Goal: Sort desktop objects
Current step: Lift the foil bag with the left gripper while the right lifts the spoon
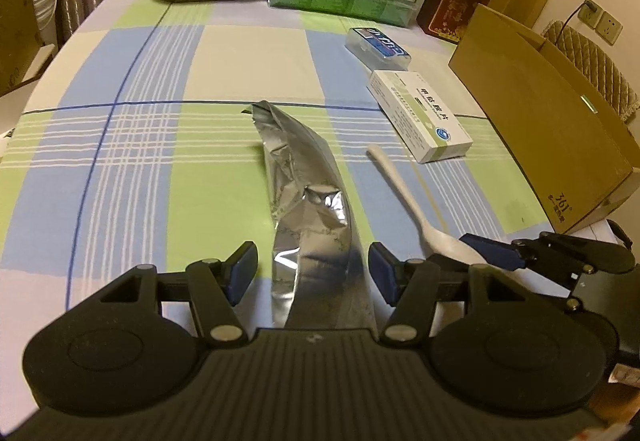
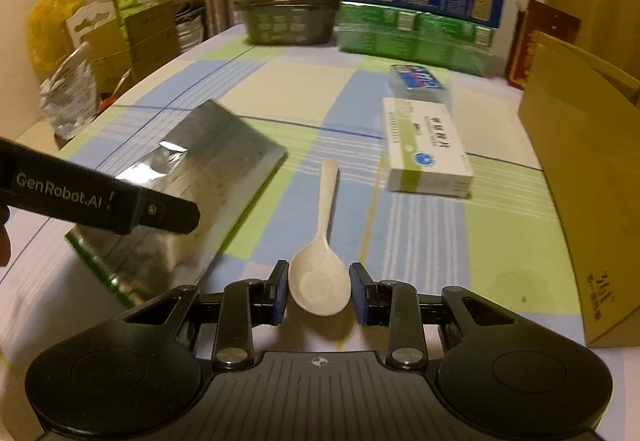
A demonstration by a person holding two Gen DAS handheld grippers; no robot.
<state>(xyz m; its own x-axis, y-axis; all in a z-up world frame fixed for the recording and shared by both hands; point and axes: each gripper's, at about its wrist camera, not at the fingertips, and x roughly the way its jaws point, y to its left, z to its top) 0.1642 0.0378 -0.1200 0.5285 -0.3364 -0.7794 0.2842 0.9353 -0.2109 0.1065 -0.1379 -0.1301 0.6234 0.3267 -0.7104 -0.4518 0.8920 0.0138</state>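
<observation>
Left wrist: left gripper (image 1: 312, 273) spread astride foil pouch (image 1: 308, 181); right gripper (image 2: 319, 291) spread astride spoon (image 2: 320, 273).

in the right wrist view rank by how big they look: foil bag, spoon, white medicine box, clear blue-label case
1. foil bag
2. white medicine box and spoon: alike, and the spoon lies nearer the camera, so unranked
3. clear blue-label case, farthest away

Colours on my feeds: pastel check cloth, silver pouch, cream spoon.

I see the cloth (image 1: 168, 145) checked in light blue, pale green and cream with thin dark-blue lines. Pouch (image 1: 308, 197) shiny silver foil. Spoon (image 2: 320, 277) speckled cream. Pill box (image 1: 420, 115) white with a green stripe. Carton (image 1: 548, 121) plain tan. Finger pads (image 1: 240, 273) blue on black.
</observation>
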